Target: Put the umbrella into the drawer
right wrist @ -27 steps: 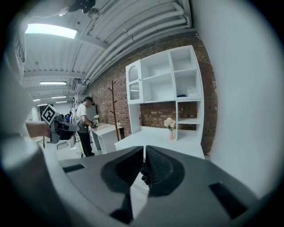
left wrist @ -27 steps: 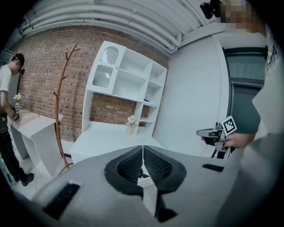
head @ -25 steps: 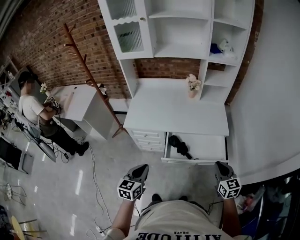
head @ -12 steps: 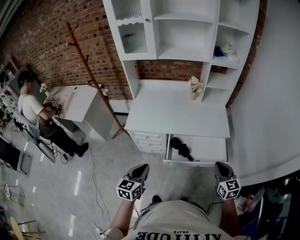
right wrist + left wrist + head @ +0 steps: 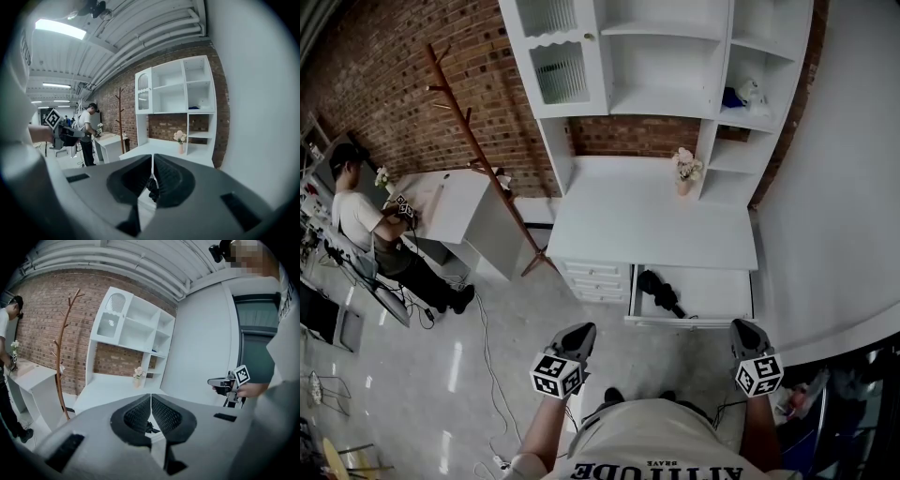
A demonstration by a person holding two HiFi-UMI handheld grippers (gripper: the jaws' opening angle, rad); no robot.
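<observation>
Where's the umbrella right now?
Head view: the black umbrella lies in the left end of the open drawer under the white desk, right of the small drawers.

Your head view is bright and even. Pale glare streaks lie on the glossy floor (image 5: 455, 364), shadows are soft, and straight lines bow toward the edges. In your right gripper view a ceiling light panel (image 5: 60, 28) burns out white at the upper left. Both gripper views are round fisheye pictures with black corners. Up close, the left tongs (image 5: 150, 399) and right tongs (image 5: 153, 161) look soft and dark.
</observation>
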